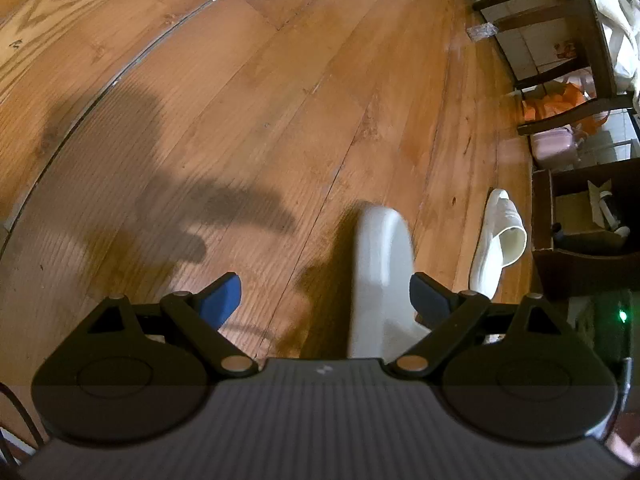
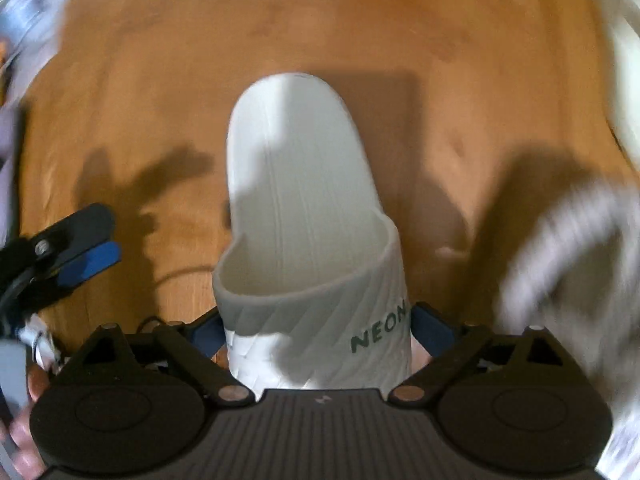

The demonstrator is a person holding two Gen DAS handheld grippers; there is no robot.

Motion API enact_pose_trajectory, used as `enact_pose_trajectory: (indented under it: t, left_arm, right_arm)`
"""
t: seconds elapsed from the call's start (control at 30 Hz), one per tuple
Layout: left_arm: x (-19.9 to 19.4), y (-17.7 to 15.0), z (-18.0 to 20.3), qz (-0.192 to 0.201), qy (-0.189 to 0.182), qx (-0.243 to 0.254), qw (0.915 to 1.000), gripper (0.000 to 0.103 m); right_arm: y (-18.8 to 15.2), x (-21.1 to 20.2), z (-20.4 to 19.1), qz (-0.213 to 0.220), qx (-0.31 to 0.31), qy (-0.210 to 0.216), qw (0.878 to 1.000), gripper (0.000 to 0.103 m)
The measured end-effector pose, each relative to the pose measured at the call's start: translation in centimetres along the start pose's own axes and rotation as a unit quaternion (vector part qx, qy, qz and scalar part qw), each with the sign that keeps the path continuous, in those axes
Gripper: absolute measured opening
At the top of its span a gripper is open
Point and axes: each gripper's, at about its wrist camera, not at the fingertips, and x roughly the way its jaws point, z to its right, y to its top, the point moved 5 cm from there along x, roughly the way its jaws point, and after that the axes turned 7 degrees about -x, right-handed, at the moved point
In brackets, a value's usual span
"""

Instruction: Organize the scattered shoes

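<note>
Right tongs (image 2: 316, 330): closed across held slide (image 2: 304, 200), its length pointing away.
Left tongs (image 1: 325, 294): wide open, gripping nothing.
Mate slide (image 1: 498, 236): on floor (image 1: 240, 120), far right.

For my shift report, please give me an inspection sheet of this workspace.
Surface: wooden floor, shadowed.
Job's things: white slide sandal between the right gripper's fingers; second white sandal lying beside a cardboard box.
Clutter: orange bag, pink case.
Grippers: left gripper open, empty; right gripper closed on the sandal's strap.
Cables: thin dark cable on floor.
Surroundings: wooden chair with cloth.
</note>
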Motion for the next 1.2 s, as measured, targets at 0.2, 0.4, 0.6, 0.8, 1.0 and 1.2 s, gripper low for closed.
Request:
enact_pose_trajectory:
  t: [0.2,0.4,0.6,0.8,1.0,1.2]
  left_arm:
    - [0.6,0.0,-0.1,-0.009,0.014,0.003,0.9999,0.092]
    - [0.9,0.0,0.2,-0.009,0.023,0.009,0.9996,0.092]
    - [1.3,-0.2,0.9,-0.011,0.034,0.024,0.9991,0.092]
    - [2.5,-1.9,5.2,0.025,0.13,0.143,0.9809,0.092]
    - [4.4,-6.7,11.6,0.036,0.12,0.28,0.9519,0.092]
    - [5.7,-9.0,16.2,0.045,0.117,0.318,0.9397,0.092]
  right_arm:
    - [-0.5,-0.9,2.7,0.029,0.086,-0.023,0.996,0.098]
    - [-1.2,-3.2,3.5,0.051,0.076,-0.006,0.996,0.1]
    - [-2.0,-4.2,6.7,0.044,0.096,0.042,0.993,0.1]
    - [-4.4,-5.2,11.6,0.001,0.142,0.068,0.987,0.096]
    - [-3.9,-8.0,15.5,0.081,0.142,0.12,0.979,0.096]
    - [-2.8,-10.4,20.4,0.174,0.145,0.119,0.967,0.096]
